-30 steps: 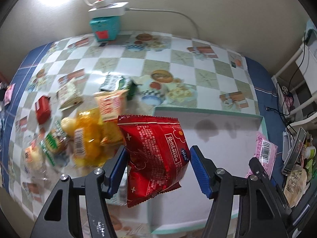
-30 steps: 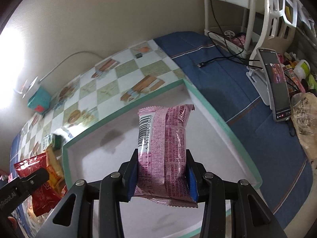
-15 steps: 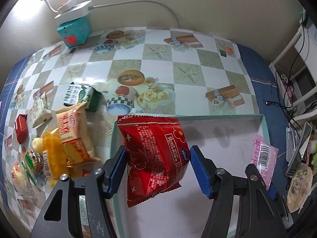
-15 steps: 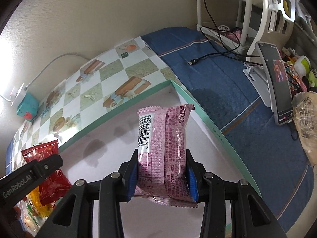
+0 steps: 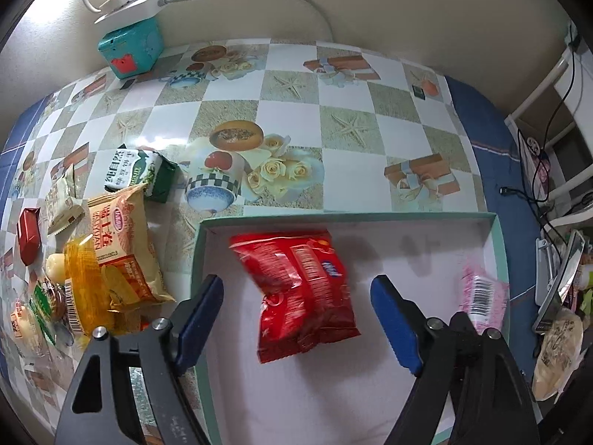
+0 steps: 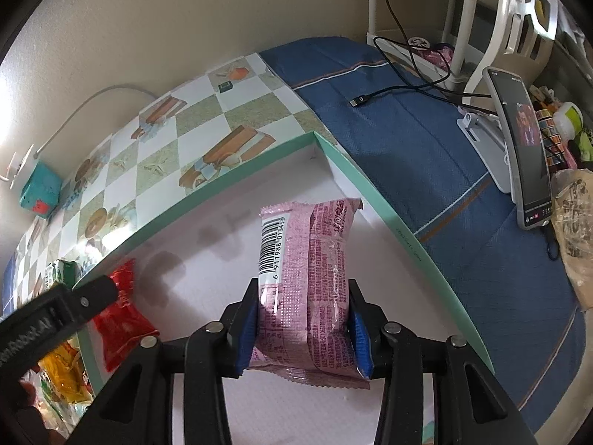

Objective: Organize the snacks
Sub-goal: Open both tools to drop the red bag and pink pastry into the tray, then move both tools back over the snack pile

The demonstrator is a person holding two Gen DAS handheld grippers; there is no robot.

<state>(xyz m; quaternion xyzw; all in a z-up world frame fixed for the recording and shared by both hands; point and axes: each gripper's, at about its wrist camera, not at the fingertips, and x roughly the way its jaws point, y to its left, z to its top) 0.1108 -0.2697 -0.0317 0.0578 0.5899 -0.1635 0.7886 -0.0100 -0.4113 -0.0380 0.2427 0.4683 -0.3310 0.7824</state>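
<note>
My left gripper (image 5: 296, 319) is open, its blue pads wide apart over the left part of a shallow white box with a green rim (image 5: 348, 216). A red snack bag (image 5: 300, 289) lies loose between the pads, blurred, inside the box; it also shows in the right wrist view (image 6: 122, 315). My right gripper (image 6: 302, 328) is shut on a pink snack packet (image 6: 307, 278) with a barcode, held upright above the box's right part near the green rim (image 6: 374, 200). The pink packet shows in the left wrist view (image 5: 481, 296).
A pile of snacks lies left of the box: a yellow chip bag (image 5: 122, 244), an orange packet (image 5: 83, 289), a green-white packet (image 5: 139, 174), a small red box (image 5: 29, 235). A teal box (image 5: 129, 50) under a lamp stands by the wall. A phone on a stand (image 6: 526, 148) and cables lie on the blue cloth, right.
My left gripper has opened and let go of the red bag, which has dropped into the box. Both grippers have moved forward over the box. The right gripper keeps its hold.
</note>
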